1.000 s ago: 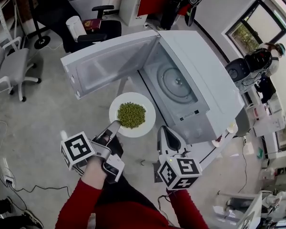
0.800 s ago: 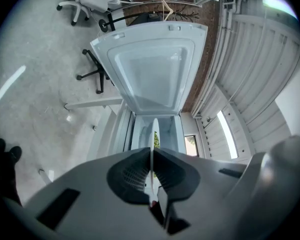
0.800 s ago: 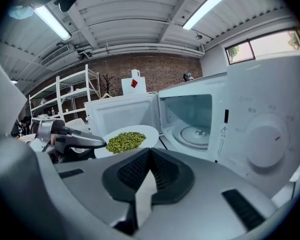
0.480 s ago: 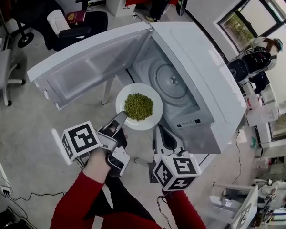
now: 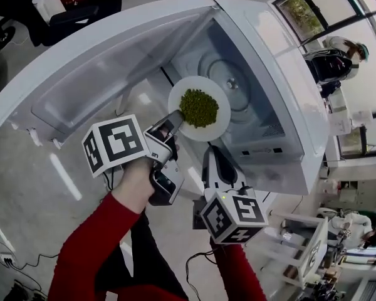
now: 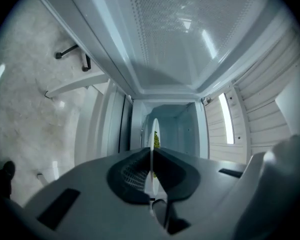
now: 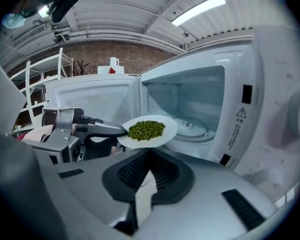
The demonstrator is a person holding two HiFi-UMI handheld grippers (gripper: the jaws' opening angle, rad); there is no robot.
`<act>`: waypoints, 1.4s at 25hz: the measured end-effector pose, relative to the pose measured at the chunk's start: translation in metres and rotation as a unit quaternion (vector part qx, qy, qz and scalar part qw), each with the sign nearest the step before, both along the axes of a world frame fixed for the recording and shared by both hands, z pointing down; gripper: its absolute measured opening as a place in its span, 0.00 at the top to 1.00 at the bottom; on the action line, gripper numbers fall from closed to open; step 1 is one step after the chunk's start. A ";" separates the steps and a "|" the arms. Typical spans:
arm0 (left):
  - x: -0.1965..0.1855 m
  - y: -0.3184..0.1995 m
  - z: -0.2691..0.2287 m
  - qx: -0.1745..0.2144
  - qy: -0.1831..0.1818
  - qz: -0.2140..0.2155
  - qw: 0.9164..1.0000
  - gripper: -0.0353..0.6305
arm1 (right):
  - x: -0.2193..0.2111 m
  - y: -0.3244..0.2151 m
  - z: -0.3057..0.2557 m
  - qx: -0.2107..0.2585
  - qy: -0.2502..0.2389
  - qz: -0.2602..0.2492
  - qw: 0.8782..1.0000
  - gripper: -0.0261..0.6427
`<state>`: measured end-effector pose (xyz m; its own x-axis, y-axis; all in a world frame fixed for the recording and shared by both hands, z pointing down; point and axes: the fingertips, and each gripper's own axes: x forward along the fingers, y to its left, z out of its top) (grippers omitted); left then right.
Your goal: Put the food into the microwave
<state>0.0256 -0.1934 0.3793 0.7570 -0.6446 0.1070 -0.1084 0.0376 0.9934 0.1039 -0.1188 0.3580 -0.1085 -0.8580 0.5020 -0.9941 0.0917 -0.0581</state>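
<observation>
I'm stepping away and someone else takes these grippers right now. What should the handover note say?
Left gripper: shut on the rim of the plate, holding it about level with the peas on it.
Right gripper: shut, empty, low in front of the microwave.
Done: the door is wide open, and the plate is at the mouth of the cavity, not set down.
Left: carry the plate in, set it on the turntable, let go and draw back. Then probably close the door.
</observation>
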 end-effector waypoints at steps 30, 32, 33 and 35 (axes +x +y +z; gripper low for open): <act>0.099 -0.096 -0.026 0.021 -0.072 0.075 0.994 0.92 | 0.027 -0.038 -0.010 -0.007 -0.006 0.051 0.999 0.94; 0.105 -0.100 -0.028 0.022 -0.076 0.080 0.994 0.92 | 0.029 -0.040 -0.013 -0.006 -0.006 0.052 0.999 0.94; 0.108 -0.101 -0.029 0.022 -0.078 0.083 0.993 0.92 | 0.030 -0.040 -0.014 -0.005 -0.006 0.053 0.999 0.94; 0.114 -0.104 -0.030 0.025 -0.091 0.089 0.992 0.92 | 0.034 -0.040 -0.017 -0.005 -0.007 0.054 0.999 0.94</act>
<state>0.1391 -0.2978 0.3490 0.8306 -0.5104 0.2228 -0.2857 -0.0472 0.9572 0.1375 -0.1591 0.3410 -0.0228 -0.8602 0.5095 -0.9972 -0.0164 -0.0723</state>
